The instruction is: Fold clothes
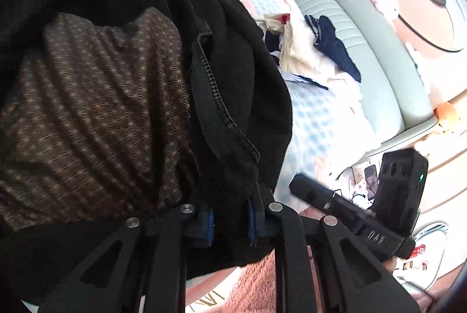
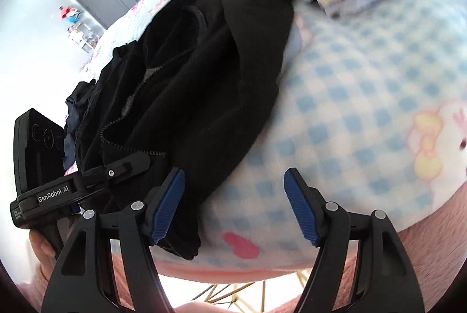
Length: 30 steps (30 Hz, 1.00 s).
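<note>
black jacket (image 1: 233,79) hides checked blanket (image 1: 318,123); clothes pile (image 1: 306,50) beyond.

left hand-held gripper (image 1: 230,222): jaws nearly closed, pinching fabric | right hand-held gripper (image 2: 235,205): jaws wide apart, empty

Bright daylight, washed-out whites, strong fisheye bending with dark corners, and motion blur across the right view's top.

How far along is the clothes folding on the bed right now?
Early on. Done: nothing looks neatly folded yet. In hand: the left gripper is shut on the edge of the black zip jacket, which is bunched on the checked blanket; the right gripper is open and holds nothing. Left: folding the jacket, then the pile of clothes further up the bed.
</note>
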### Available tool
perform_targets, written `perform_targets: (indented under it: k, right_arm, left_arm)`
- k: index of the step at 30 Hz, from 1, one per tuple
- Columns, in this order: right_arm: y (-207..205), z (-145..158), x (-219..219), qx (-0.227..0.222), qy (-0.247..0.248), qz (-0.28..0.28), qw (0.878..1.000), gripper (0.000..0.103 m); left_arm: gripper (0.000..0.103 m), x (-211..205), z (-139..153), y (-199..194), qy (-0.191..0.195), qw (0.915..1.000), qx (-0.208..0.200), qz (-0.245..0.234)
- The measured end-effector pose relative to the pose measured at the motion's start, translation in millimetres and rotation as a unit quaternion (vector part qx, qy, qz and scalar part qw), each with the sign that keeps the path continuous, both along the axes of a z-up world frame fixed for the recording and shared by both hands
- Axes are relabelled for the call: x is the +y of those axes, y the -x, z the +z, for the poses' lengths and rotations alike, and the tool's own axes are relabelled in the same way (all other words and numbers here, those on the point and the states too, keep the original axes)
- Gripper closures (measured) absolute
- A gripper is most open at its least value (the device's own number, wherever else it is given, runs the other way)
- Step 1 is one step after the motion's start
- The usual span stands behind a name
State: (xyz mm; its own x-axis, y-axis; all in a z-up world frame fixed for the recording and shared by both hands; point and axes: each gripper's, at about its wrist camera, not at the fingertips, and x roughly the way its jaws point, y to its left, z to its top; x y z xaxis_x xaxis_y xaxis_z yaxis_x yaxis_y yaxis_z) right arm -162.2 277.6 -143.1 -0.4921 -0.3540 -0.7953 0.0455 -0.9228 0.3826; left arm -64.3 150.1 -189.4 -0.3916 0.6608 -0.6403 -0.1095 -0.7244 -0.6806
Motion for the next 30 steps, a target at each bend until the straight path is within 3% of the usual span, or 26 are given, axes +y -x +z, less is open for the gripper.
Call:
perform_targets:
  k: [4, 7, 9, 12, 15, 19, 22, 25, 27, 30]
  right_arm:
    - [17.4, 11.8, -18.9, 0.008, -0.012, 0.030, 0.999, 0.027]
    - [23.4, 0.8, -12.2, -0.020, -0.005, 0.032, 0.999, 0.027]
    - [36.0, -12.6, -35.0, -0.048, -0.017, 0.038, 0.998, 0.027]
    - [36.5, -28.5, -51.1, -0.069, -0.038, 0.043, 0.996, 0.027]
    - [30.7, -32.1, -47.1, -0.075, -0.010, 0.032, 0.997, 0.027]
    - [25.6, -28.0, -53.6, -0.073, -0.003, 0.048, 0.996, 0.028]
    - [21.4, -25.1, -59.7, -0.069, -0.007, 0.061, 0.996, 0.029]
    - [15.7, -23.2, -57.6, -0.073, 0.008, 0.078, 0.994, 0.029]
    - [11.2, -23.9, -55.6, -0.076, 0.024, 0.097, 0.992, 0.028]
    - [4.1, -39.0, -61.1, -0.094, 0.031, 0.109, 0.989, 0.027]
  left_arm:
    - [0.086, -8.2, -5.4, -14.0, -0.023, 0.9997, -0.006, -0.002]
    - [0.082, -12.2, -15.8, -13.6, -0.030, 0.9992, -0.026, 0.004]
    - [0.074, -21.7, -19.4, -11.7, -0.050, 0.9980, -0.036, 0.016]
    - [0.058, -41.0, -9.5, -7.2, -0.057, 0.9974, -0.016, 0.042]
    - [0.055, -46.0, -7.5, 9.9, -0.070, 0.9961, -0.019, 0.050]
    - [0.054, -17.3, -7.9, 31.1, -0.035, 0.9989, -0.022, 0.022]
    - [0.055, -9.3, -12.8, 28.8, 0.039, 0.9987, -0.021, 0.024]
    - [0.067, -9.3, -26.9, 24.3, 0.114, 0.9922, -0.041, 0.028]
    - [0.077, -19.5, -35.0, 17.1, 0.112, 0.9917, -0.055, 0.032]
    - [0.074, -39.1, -29.8, 0.7, 0.055, 0.9965, -0.048, 0.041]
